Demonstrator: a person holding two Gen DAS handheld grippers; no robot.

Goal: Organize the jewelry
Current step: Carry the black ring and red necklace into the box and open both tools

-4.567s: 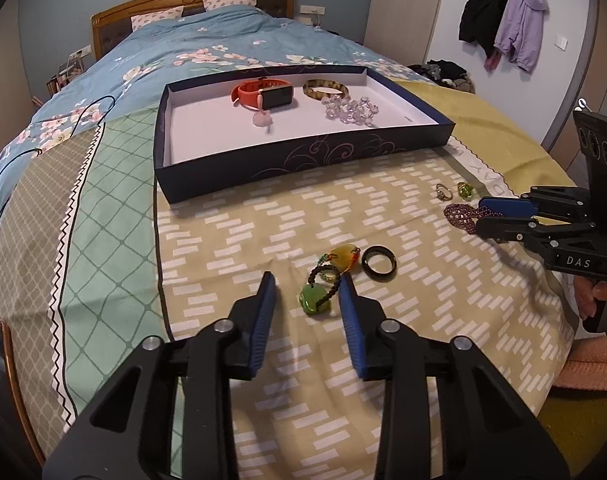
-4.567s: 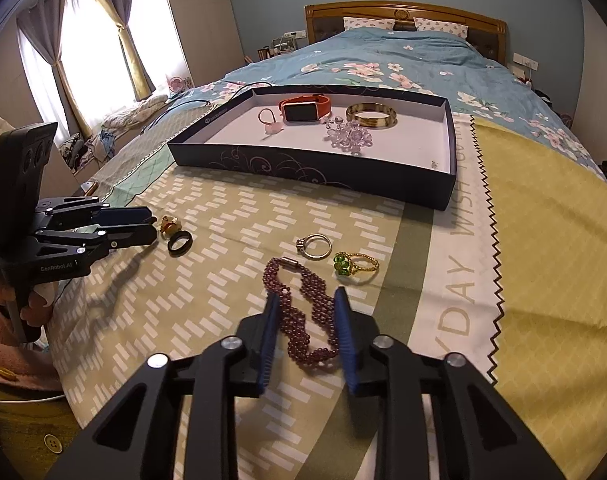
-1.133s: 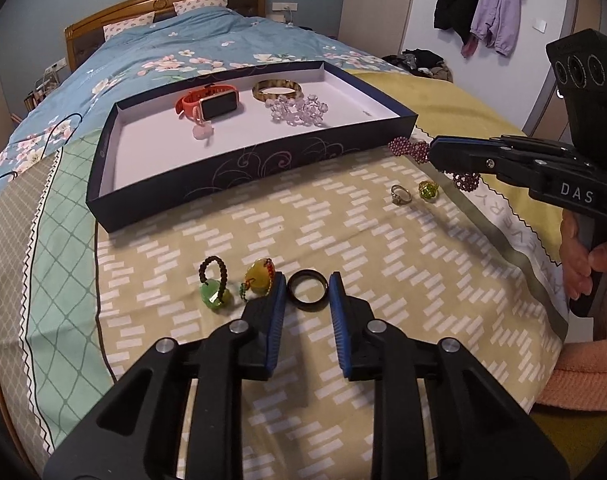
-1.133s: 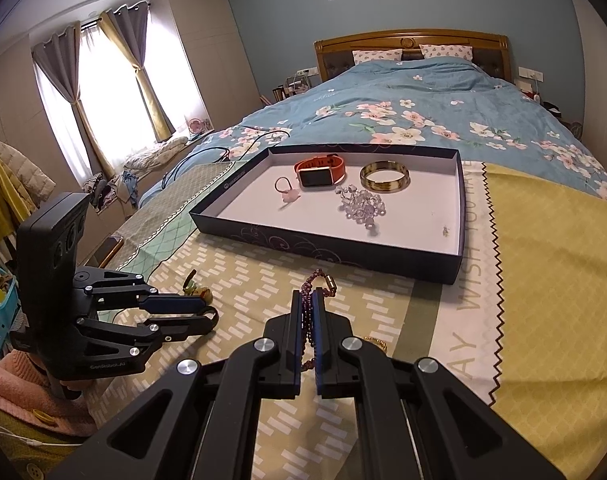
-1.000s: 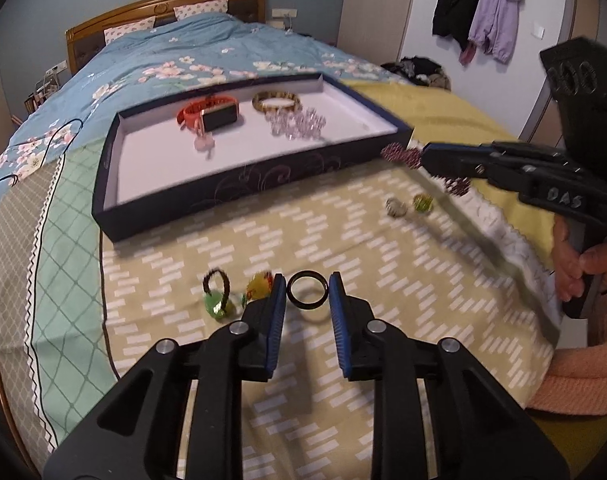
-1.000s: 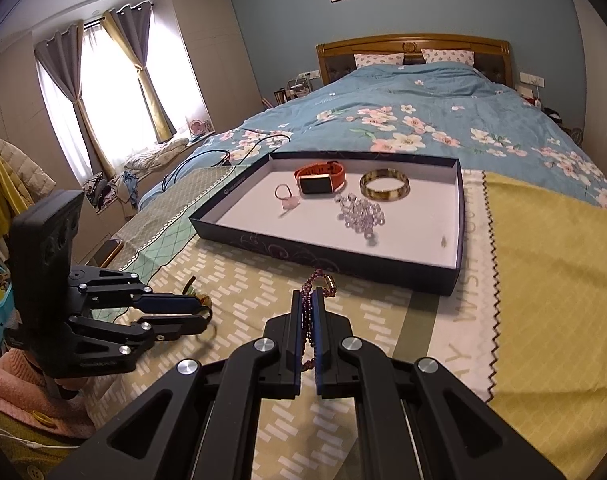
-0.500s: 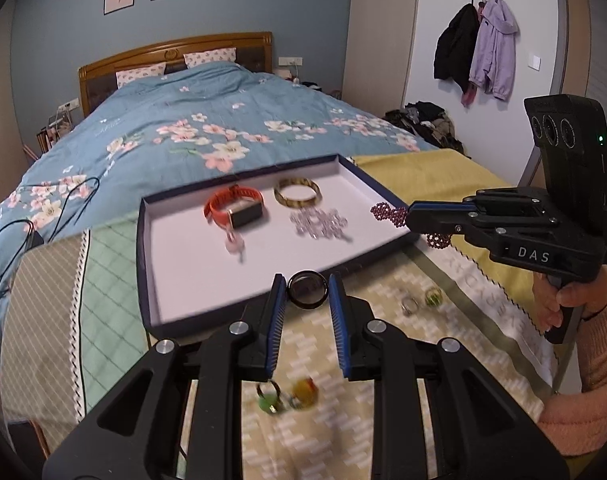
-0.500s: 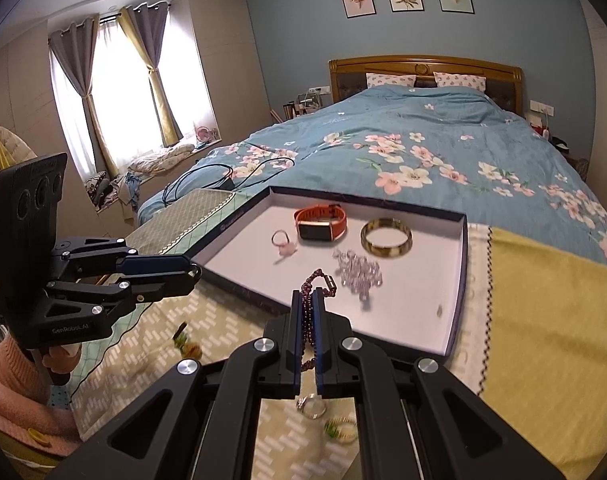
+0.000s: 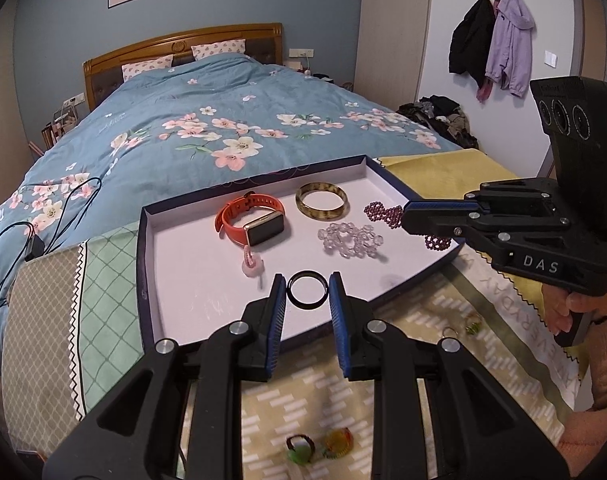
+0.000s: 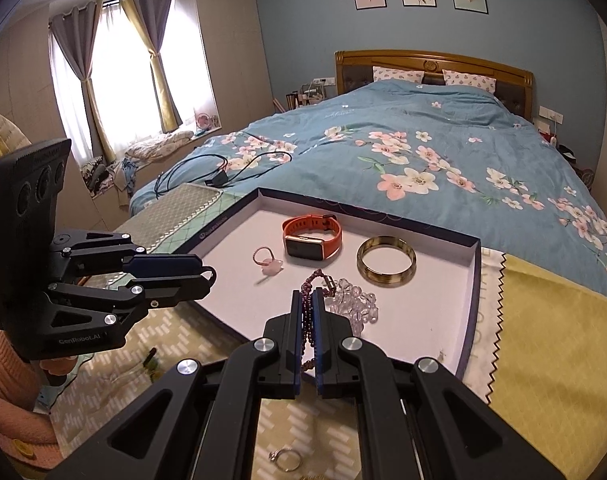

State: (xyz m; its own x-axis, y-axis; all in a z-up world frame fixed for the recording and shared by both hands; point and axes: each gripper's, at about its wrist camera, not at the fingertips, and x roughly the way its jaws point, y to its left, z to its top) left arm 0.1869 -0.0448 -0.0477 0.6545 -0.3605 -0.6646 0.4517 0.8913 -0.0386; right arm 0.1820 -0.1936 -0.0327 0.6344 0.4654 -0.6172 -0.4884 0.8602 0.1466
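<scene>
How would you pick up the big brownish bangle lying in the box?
Probably by its band. The bangle lies flat in the box with an open middle, so come from above, one jaw inside the hoop and one outside, on its far side, away from the clear beads.

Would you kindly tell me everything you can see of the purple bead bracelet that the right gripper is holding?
The purple bead bracelet is a strand of small, glossy, dark purple round beads with a metal-looking clasp at its top end. It is pinched between the blue pads of the right gripper, which is shut on it. Loops of beads stick out on both sides of the fingers in the left wrist view. It hangs in the air above the white floor of the dark blue tray, near the clear bead bracelet, touching only the pads.
</scene>
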